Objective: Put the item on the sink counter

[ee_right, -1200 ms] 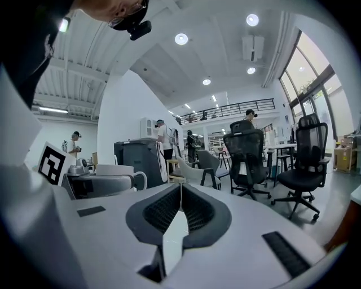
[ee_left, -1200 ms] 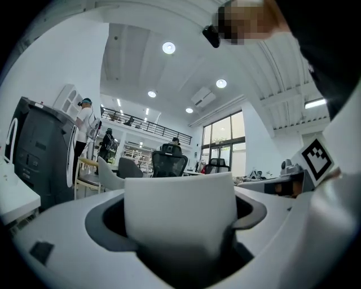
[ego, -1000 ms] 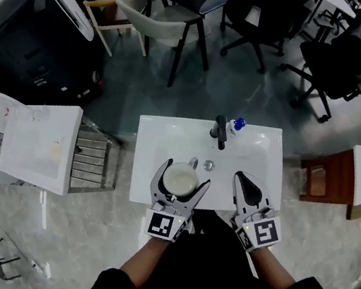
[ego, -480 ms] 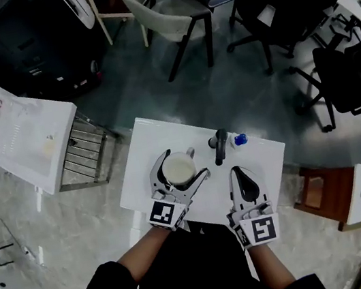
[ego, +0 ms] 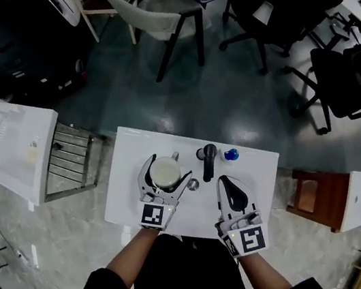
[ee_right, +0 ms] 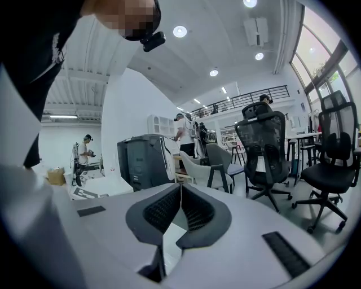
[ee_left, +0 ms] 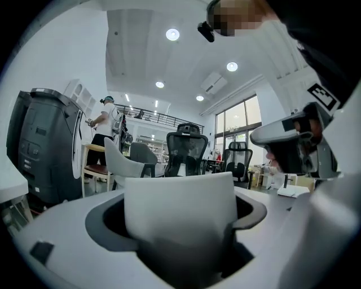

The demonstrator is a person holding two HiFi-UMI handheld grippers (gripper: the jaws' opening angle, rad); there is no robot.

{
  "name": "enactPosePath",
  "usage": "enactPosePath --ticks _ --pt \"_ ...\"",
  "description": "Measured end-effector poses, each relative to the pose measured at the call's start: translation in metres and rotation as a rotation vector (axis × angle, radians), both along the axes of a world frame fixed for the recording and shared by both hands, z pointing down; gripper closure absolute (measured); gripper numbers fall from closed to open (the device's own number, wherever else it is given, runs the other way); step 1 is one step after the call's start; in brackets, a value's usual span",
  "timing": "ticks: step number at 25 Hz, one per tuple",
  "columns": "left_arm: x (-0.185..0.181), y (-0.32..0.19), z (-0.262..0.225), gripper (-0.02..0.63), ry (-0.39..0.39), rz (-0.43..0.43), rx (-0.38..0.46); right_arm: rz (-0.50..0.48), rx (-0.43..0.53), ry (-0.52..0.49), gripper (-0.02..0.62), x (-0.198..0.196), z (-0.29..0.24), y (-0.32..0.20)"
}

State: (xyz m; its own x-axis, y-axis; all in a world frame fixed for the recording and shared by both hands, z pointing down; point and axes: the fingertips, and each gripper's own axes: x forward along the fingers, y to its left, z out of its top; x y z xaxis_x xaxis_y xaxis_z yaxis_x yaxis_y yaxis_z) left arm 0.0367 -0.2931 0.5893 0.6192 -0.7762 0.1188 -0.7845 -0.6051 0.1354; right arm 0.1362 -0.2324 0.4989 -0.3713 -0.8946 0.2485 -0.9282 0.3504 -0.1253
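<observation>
The right gripper (ee_right: 180,191) has its ribbed black jaws meeting tip to tip, nothing between them. Beyond stand a dark grey cabinet (ee_right: 142,162), a pale chair (ee_right: 193,164) and black mesh office chairs (ee_right: 265,141).

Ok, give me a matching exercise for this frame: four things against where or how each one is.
1. white round cup
2. black tap
3. small blue object
4. right gripper

A. jaws together, holding nothing
B. next to the tap, on the white sink top
C. between the jaws of the left gripper
D. mounted by the sink's far edge

Pairs: 1-C, 2-D, 3-B, 4-A
</observation>
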Motion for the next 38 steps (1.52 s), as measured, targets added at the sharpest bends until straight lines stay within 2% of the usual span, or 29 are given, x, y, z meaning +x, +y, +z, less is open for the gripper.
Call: enactPosePath --ticks 11,14,19,24,28,33,38 --pt "0.025 -0.038 0.069 0.146 -0.077 0.048 -0.031 0.012 0.006 0.016 0.562 0.021 0.016 -0.025" --pt "0.033 -0.046 0.077 0.146 -0.062 0.045 -0.045 -0.003 -0.015 0.015 0.561 0.021 0.021 -0.029" --pt "0.044 -0.054 0.111 0.146 -0.099 0.080 -0.099 0.002 -0.038 -0.038 0.561 0.017 0.027 -0.041" --pt "0.048 -0.061 0.138 0.146 -0.162 0.094 -0.114 -0.016 -0.074 -0.036 0.561 0.011 0.040 -0.033" --pt "0.050 -0.066 0.146 0.146 -0.168 0.100 -0.118 -0.010 -0.076 -0.035 0.561 0.014 0.043 -0.029" --pt "0.059 -0.071 0.147 0.146 -0.183 0.125 -0.064 0.067 -0.075 -0.035 0.561 0.041 0.045 -0.035" --pt "0.060 -0.068 0.148 0.146 -0.174 0.129 -0.075 0.109 -0.070 0.008 0.561 0.063 0.043 -0.035"
